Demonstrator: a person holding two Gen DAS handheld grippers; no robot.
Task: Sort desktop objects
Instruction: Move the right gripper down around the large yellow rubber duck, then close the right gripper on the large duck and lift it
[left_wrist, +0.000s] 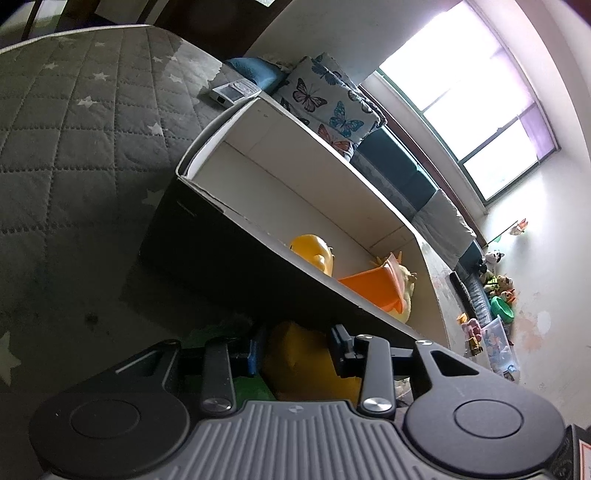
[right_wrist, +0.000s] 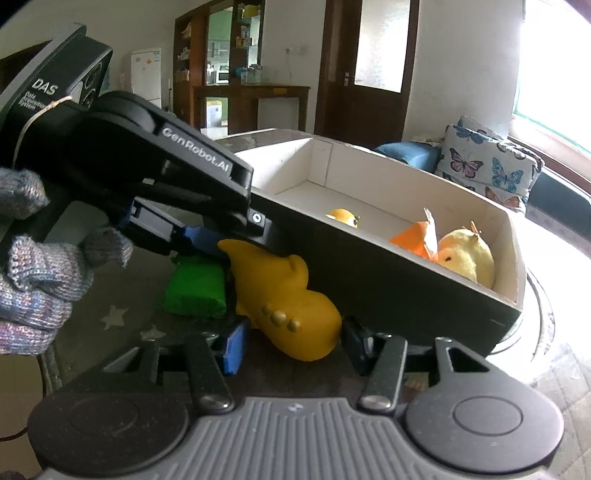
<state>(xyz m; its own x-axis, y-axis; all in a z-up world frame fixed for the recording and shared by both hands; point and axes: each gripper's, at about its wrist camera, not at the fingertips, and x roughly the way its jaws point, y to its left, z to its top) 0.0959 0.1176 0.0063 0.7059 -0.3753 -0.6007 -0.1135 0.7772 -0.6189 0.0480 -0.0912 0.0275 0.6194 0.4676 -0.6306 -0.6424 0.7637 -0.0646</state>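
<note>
Three toys already sit in the box (right_wrist: 511, 258); both my left gripper (right_wrist: 221, 243) and right gripper (right_wrist: 291, 341) clamp the yellow toy (right_wrist: 291, 310), green block (right_wrist: 195, 290) waiting.

- Box (right_wrist: 369, 266) on the quilted cover (left_wrist: 74, 122), open top up.
- In the box, at its near end in the right wrist view: plush chick (right_wrist: 467, 258) against the end wall, folded card piece (right_wrist: 413, 236) touching it, small round toy (right_wrist: 345, 217) farther in.
- Just outside the box's long wall: duck toy (right_wrist: 288, 314) lying on the cover, block (right_wrist: 195, 288) just beyond it.
- Beyond the box: butterfly pillow (right_wrist: 487, 166).
- Past the box's far corner: small device (left_wrist: 232, 92) on the cover.
</note>
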